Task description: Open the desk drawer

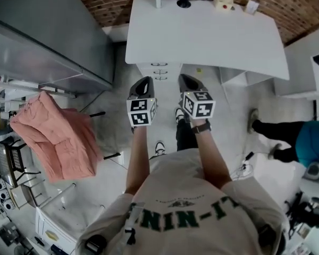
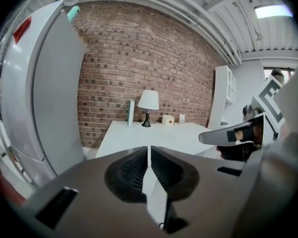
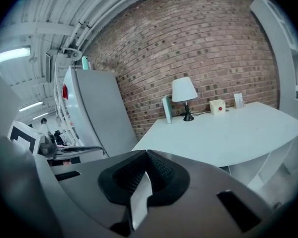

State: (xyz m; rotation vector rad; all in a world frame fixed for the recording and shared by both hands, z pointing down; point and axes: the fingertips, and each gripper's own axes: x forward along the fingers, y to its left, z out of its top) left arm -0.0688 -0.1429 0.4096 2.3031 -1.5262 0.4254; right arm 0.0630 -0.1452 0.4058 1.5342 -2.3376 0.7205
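**Desk** (image 1: 202, 36): white, set against a brick wall (image 2: 139, 48), with a lamp (image 2: 148, 100) at its far edge.

**Drawer stack** (image 1: 160, 71): under the desk's near edge, three small handles one above another. All fronts look flush, so we judge every drawer closed.

**Left tongs** (image 1: 144, 79): pressed together, nothing between them.

**Right tongs** (image 1: 184, 77): likewise pressed together and empty.

**Position:** we hold both pairs side by side, aimed at the desk, near the stack but clear of it.

**Step in hand:** the approach, by our reading; no handle is touched yet.

**Next move calls for:** one pair spread, brought level with the top handle (image 1: 159, 64), closed across its bar, then a straight pull toward us.
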